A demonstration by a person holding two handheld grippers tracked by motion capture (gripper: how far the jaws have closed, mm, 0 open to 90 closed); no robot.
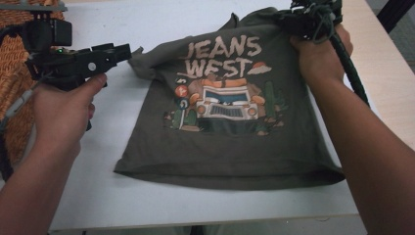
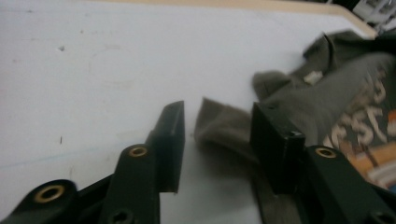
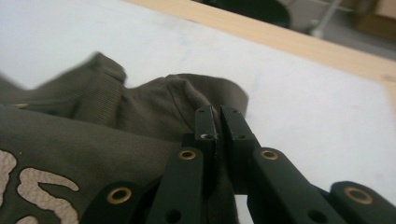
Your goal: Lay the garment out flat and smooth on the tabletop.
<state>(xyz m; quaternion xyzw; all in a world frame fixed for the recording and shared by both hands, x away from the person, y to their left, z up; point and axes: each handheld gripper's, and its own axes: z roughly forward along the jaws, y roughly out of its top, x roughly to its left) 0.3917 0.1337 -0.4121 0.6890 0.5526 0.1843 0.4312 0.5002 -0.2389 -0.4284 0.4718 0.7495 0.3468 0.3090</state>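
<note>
1. Nearest me lies the hem of the olive T-shirt (image 1: 230,147), flat and print-up on the white table (image 1: 98,196), running left to right close to the near edge.

2. Further in, at the left, I hold the left gripper (image 1: 125,50) level just above the table, its jaws half apart with nothing pinched. In the left gripper view the left sleeve (image 2: 224,123) sits crumpled between and just beyond the two pads, not touched by them.

3. At the far right, the right gripper (image 3: 218,122) has its jaws shut tight on a fold of cloth at the shirt's right shoulder, beside the ribbed collar (image 3: 100,98).

4. Risks as I judge them: one corner is held and the other is loose, so any pull from the right would drag the shirt sideways and bunch the print.

5. The left sleeve is rumpled, so closing there may catch only one layer or slip off the edge.

6. The right hold bites a small fold, so a sharp tug could let it slide free.
</note>
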